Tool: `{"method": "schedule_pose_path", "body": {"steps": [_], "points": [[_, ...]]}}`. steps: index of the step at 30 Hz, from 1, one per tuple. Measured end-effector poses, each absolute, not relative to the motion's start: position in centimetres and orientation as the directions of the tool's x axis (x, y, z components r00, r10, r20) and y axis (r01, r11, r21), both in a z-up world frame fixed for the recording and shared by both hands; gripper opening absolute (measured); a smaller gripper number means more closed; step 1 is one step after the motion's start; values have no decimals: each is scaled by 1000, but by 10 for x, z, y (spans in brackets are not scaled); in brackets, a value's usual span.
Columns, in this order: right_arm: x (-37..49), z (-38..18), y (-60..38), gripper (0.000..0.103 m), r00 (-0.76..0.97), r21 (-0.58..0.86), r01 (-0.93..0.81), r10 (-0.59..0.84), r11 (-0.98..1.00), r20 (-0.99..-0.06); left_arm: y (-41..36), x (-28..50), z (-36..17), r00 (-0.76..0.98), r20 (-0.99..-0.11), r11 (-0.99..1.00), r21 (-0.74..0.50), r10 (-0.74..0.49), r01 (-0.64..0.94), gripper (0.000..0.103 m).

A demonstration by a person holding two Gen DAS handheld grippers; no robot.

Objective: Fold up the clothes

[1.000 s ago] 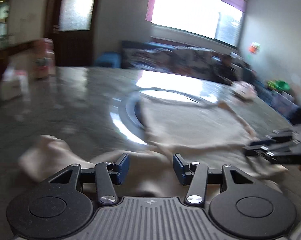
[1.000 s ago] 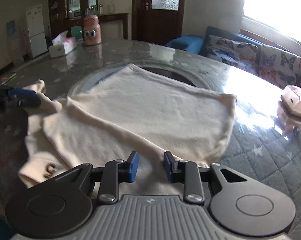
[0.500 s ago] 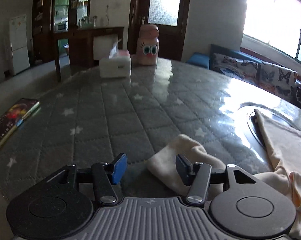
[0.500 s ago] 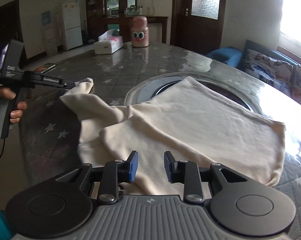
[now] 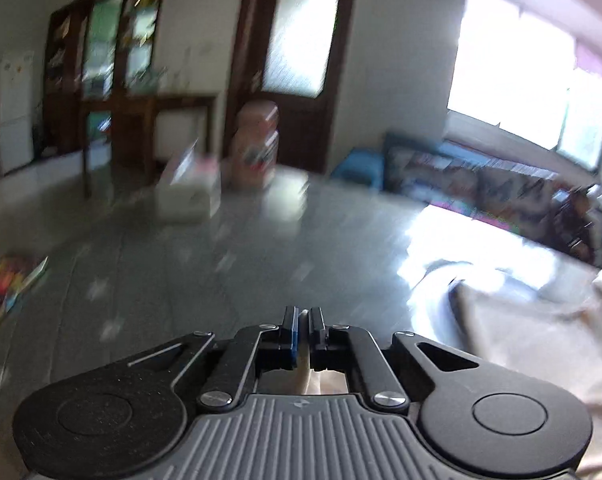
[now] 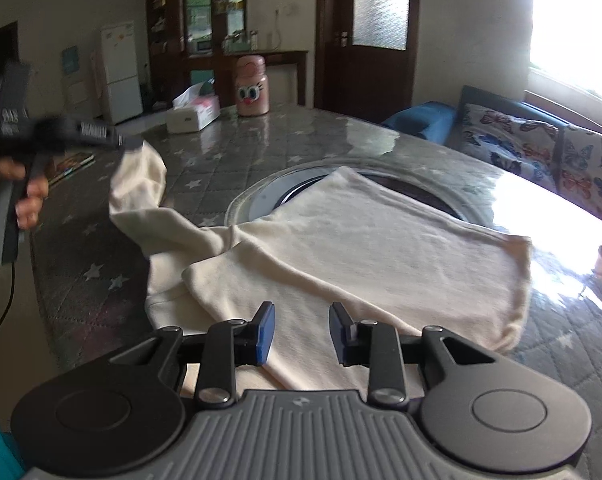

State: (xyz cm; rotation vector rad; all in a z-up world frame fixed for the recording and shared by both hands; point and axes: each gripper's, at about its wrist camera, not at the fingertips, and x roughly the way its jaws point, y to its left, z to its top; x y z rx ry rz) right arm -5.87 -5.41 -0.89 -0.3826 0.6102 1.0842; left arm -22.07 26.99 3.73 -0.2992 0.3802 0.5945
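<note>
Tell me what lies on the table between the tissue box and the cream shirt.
Nothing: in the right wrist view, only bare star-patterned table runs from the tissue box to the cream shirt.

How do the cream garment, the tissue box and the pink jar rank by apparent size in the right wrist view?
1. cream garment, largest.
2. tissue box and pink jar: they look alike, unranked.

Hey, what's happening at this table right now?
A person is folding a cream garment on a grey quilted table using two handheld grippers. The left gripper is shut on the end of a sleeve and holds it lifted off the table. The right gripper hovers open over the near edge of the garment, gripping nothing. Most of the garment lies flat; the fold isn't made yet.
</note>
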Motion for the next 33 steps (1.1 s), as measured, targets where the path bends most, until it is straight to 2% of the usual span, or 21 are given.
{"method": "schedule_pose_path", "body": {"steps": [5, 10, 14, 18, 21, 23, 26, 33], "points": [[-52, -4, -80, 30, 377, 24, -873, 705, 487, -601, 210, -195, 86, 887, -297, 900, -149, 354, -410, 5], [-41, -2, -116, 30, 437, 58, -822, 693, 567, -573, 132, -168, 98, 958, -255, 978, -125, 133, -169, 5], [-33, -6, -140, 30, 479, 83, -776, 668, 626, -569, 77, -151, 83, 959, -280, 992, -125, -32, -4, 6], [-26, -14, -153, 30, 495, 100, -741, 640, 664, -587, 32, -139, 49, 908, -382, 983, -123, -173, 136, 10], [-22, -18, -160, 30, 504, 112, -720, 626, 685, -595, 16, -143, 32, 873, -432, 974, -93, -225, 205, 21], [-21, -19, -162, 30, 506, 121, -711, 624, 693, -595, 26, -152, 28, 875, -439, 978, -51, -202, 200, 28], [-21, -17, -158, 30, 496, 133, -721, 640, 681, -587, 50, -165, 22, 881, -452, 986, 8, -143, 164, 29], [-23, -22, -125, 30, 424, 144, -774, 674, 617, -605, 153, -188, -2, 829, -545, 988, -7, 125, -154, 29]]}}
